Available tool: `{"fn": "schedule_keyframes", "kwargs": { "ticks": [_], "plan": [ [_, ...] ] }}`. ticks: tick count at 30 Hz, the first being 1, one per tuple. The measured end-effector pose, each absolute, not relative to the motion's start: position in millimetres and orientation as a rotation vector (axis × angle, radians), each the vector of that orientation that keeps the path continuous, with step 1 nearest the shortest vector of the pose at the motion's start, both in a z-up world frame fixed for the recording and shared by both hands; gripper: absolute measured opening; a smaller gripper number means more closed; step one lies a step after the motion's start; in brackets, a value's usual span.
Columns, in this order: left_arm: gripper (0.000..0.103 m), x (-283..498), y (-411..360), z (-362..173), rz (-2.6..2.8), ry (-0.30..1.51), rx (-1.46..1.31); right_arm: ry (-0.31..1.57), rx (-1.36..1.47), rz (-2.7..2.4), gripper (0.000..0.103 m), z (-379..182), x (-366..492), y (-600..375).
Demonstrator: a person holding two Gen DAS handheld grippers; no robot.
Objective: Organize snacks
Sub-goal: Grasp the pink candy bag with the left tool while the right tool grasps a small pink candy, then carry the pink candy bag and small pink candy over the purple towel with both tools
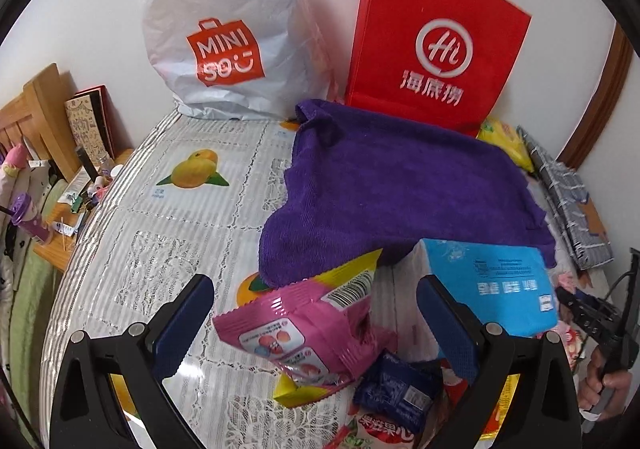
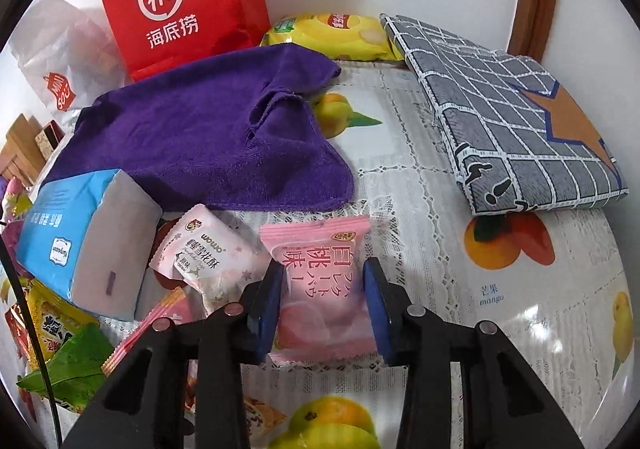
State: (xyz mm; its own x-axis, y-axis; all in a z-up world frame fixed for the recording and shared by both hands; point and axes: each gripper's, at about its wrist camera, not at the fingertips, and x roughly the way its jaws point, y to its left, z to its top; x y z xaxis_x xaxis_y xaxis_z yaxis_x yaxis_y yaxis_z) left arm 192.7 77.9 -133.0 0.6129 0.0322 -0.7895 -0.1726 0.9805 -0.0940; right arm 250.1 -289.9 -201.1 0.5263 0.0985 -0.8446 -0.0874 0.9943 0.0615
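Pink peach-flavour packet (image 2: 320,281) sits clamped between my right tongs (image 2: 325,301), flat on the fruit-print tablecloth (image 2: 500,289), open cloth to its right. Left tongs (image 1: 316,325) gape, unclenched, over one magenta snack pouch (image 1: 308,333). Two bags line the back edge; one purple towel (image 2: 208,137).

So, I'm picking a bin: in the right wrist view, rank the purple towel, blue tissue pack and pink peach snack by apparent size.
1. Purple towel
2. Blue tissue pack
3. Pink peach snack, though it lies nearest the camera.
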Motion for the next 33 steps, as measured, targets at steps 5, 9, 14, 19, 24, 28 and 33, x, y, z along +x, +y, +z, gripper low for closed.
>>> {"fn": "schedule_keyframes", "kwargs": {
  "ticks": [5, 9, 14, 19, 24, 28, 33],
  "plan": [
    [0.102, 199.9, 84.0, -152.4, 0.148, 0.967, -0.181, 0.98, 0.025, 0.098, 0.033, -189.2, 243.8, -291.6],
    [0.097, 202.7, 83.7, -166.2, 0.117, 1.014, -0.19, 0.968, 0.039, 0.085, 0.033, -182.2, 238.3, -293.6],
    [0.078, 202.3, 76.8, -176.2, 0.103, 1.046, -0.175, 0.95, 0.064, 0.061, 0.033, -172.2, 229.3, -295.2],
    [0.068, 196.3, 78.2, -174.0, 0.078, 1.023, -0.199, 0.946, 0.067, 0.044, 0.033, -165.9, 216.7, -291.8],
    [0.067, 182.6, 89.5, -168.5, 0.071, 1.013, -0.236, 0.928, 0.083, 0.046, 0.033, -152.3, 201.9, -283.3],
    [0.067, 168.5, 95.1, -156.6, 0.068, 0.984, -0.226, 0.91, 0.081, 0.06, 0.033, -140.5, 193.3, -271.7],
    [0.067, 158.3, 96.6, -139.6, 0.054, 0.952, -0.222, 0.893, 0.065, 0.088, 0.033, -125.0, 187.8, -251.0]
  ]
}}
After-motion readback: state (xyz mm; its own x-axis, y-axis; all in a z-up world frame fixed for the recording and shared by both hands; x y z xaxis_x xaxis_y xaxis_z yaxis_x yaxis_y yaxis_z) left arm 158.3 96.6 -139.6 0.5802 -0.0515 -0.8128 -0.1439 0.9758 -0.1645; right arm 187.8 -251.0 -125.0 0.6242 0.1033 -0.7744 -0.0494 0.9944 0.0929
